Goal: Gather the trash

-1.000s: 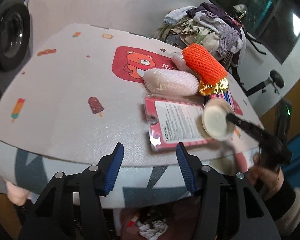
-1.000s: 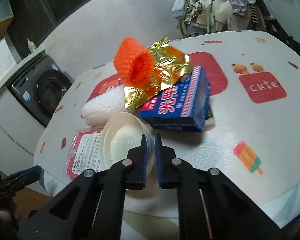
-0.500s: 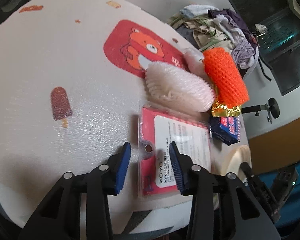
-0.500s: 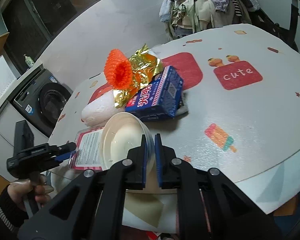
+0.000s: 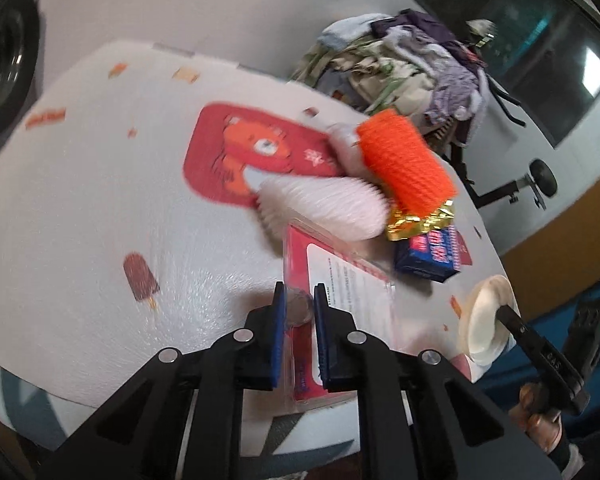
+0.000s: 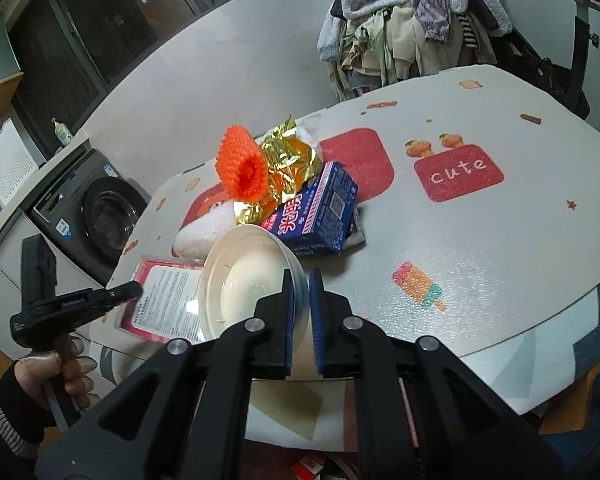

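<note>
Now closing: left gripper [image 5: 300,312], jaws narrowing on the near corner of a pink blister pack [image 5: 340,304] lying at the table [image 5: 80,200] front edge. Pinched on the rim of a white plastic bowl [image 6: 248,280], held just off that edge: right gripper [image 6: 299,300]. Likely risk: thin slippery pack sliding out of a corner-only grip, or nudging the blue box [image 5: 432,256] beside it.

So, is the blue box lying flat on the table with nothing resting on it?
No, the blue box is tilted, and the gold foil wrapper with the orange foam net leans over its upper end.
</note>
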